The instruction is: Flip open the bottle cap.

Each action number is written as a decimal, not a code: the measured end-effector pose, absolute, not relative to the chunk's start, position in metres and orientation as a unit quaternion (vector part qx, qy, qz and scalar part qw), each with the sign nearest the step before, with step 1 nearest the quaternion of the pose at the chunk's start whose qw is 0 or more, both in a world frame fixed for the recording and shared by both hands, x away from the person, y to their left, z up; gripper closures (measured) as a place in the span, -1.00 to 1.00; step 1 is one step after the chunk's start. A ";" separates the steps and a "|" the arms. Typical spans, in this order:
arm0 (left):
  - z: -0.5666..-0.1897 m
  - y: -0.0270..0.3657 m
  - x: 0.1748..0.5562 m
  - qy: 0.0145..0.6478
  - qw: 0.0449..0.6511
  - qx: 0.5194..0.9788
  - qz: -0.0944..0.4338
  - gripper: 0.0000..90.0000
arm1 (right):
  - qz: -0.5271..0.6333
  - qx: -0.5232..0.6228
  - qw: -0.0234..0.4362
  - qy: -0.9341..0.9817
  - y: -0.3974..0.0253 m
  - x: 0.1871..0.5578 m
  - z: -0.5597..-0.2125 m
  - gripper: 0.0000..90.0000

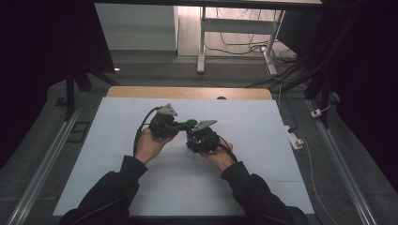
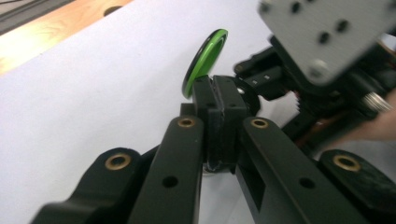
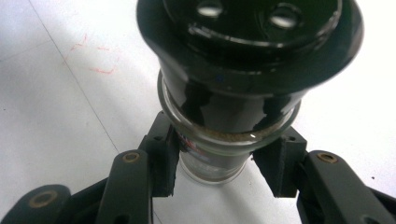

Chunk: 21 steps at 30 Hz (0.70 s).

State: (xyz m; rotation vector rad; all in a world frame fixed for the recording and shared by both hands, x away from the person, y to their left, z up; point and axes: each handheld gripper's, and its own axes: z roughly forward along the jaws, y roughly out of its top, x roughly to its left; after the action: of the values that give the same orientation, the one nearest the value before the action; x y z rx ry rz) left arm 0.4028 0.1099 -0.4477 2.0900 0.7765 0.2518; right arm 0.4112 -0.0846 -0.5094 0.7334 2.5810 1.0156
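A small glass jar (image 3: 208,163) with a black shaker top (image 3: 247,51) and brown powder inside stands between the jaws of my right gripper (image 3: 219,165), whose pads press its glass sides. The jar's green flip lid (image 2: 205,58) stands open and tilted. My left gripper (image 2: 215,95) is shut on the lid's lower edge. In the high view both grippers meet over the middle of the white table (image 1: 117,154), left gripper (image 1: 180,124) reaching right to the green lid (image 1: 191,123), right gripper (image 1: 199,136) just below it.
The table's wooden far edge (image 1: 187,92) has a dark hole near its middle. Faint red pen marks (image 3: 98,56) lie on the white surface. Beyond the table are white desk legs (image 1: 202,42) and cables on the floor (image 1: 281,70).
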 end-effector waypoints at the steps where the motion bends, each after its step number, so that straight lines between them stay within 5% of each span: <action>1: -0.448 0.110 0.403 0.312 0.434 0.839 0.101 0.98 | 0.351 0.253 0.136 0.892 -0.085 0.411 -0.509 0.17; 6: -0.450 0.110 0.405 0.313 0.428 0.842 0.102 0.98 | 0.353 0.258 0.132 0.890 -0.085 0.411 -0.510 0.17; 21: -0.445 0.125 0.391 0.317 0.425 0.843 0.089 0.44 | 0.357 0.258 0.132 0.888 -0.086 0.412 -0.509 0.04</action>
State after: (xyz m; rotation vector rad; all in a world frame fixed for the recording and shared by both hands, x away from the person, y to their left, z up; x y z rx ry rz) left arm 0.3909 0.1247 -0.4453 2.1088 0.7941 0.2228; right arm 0.4124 -0.0856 -0.5088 0.7501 2.5764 1.0360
